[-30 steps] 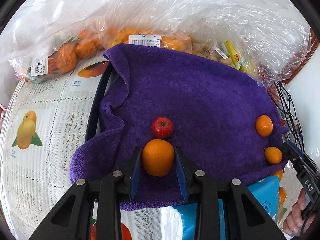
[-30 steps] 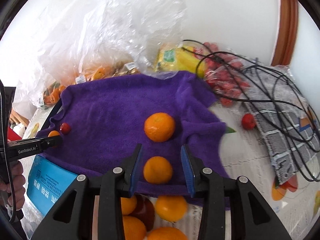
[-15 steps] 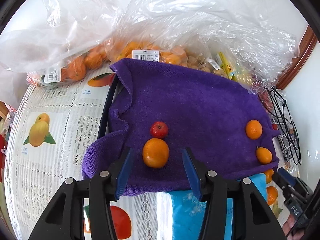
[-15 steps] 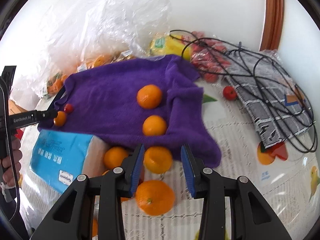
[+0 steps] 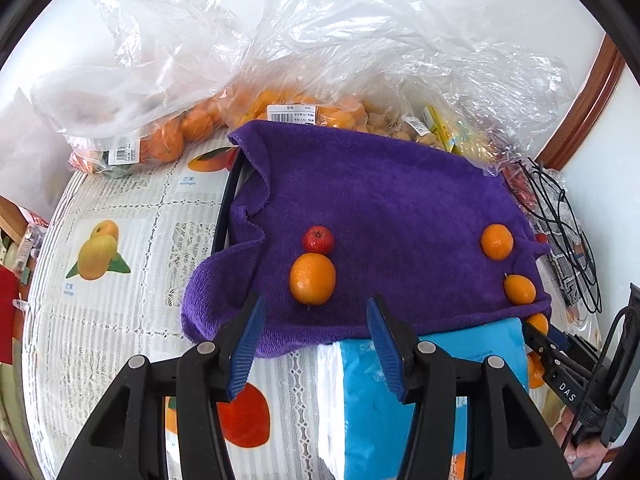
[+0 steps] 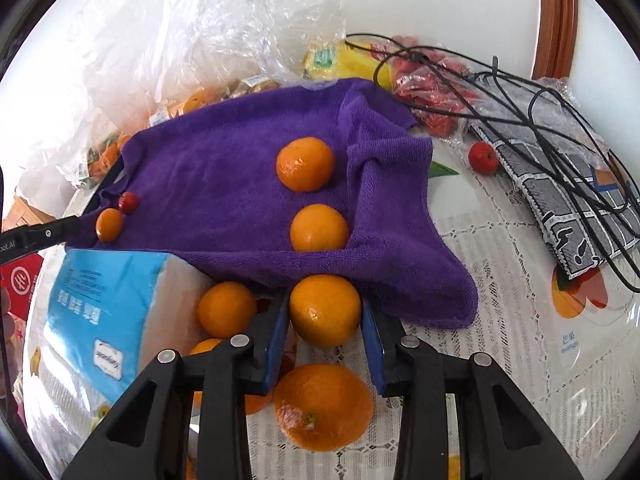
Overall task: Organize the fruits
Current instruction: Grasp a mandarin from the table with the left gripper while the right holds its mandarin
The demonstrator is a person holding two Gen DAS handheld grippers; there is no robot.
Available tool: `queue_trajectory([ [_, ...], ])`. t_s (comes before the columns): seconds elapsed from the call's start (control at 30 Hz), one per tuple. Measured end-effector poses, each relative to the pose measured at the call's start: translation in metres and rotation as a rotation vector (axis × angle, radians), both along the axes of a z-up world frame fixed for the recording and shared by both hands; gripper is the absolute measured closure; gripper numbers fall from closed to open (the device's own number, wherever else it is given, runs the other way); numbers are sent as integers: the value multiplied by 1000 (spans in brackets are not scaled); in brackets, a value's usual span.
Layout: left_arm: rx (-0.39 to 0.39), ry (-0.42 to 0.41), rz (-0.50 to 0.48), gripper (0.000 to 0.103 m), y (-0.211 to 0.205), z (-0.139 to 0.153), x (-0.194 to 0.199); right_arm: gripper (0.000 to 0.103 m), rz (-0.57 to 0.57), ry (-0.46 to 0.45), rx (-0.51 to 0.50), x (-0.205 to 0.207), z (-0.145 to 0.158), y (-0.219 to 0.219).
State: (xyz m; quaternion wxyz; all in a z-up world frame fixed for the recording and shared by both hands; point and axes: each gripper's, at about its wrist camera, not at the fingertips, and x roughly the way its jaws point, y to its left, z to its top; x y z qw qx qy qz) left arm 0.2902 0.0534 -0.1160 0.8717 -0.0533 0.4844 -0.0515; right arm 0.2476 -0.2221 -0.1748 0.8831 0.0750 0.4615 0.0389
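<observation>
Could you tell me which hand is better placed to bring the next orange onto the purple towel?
Right. The right gripper is shut on an orange at the purple towel edge; the left gripper is open and empty.

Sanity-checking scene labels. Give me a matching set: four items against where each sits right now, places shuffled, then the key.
1. apple
2. blue pack
3. cables
4. right gripper

A. on the grey checked bag
B. shut on an orange by the towel's near edge
C. on the purple towel, touching an orange
D. partly under the towel's near edge

Pairs: 1-C, 2-D, 3-A, 4-B
</observation>
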Motion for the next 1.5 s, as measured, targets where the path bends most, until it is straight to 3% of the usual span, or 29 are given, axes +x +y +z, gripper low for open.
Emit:
queue_trajectory([
  [0.23, -11, -36, -41, 52, -12, 21, -32, 68, -7, -89, -8, -30, 37, 2],
  [0.33, 8, -53, -81, 47, -24, 30, -52, 68, -12, -128, -7, -50, 51, 0],
  [0.57, -7, -79, -132, 42, -49, 38, -92, 68, -31, -157, -27, -87, 66, -10],
  [1.0, -37, -9, -169, 43, -86, -3, -134, 68, -68, -154, -69, -136, 50, -42],
  [1.43, -39, 83, -220, 44, -126, -45, -130, 68, -88, -111, -40, -137, 25, -60],
  [1.5, -35, 88, -221, 49, -128, -49, -129, 68, -86, -104, -35, -136, 21, -61],
])
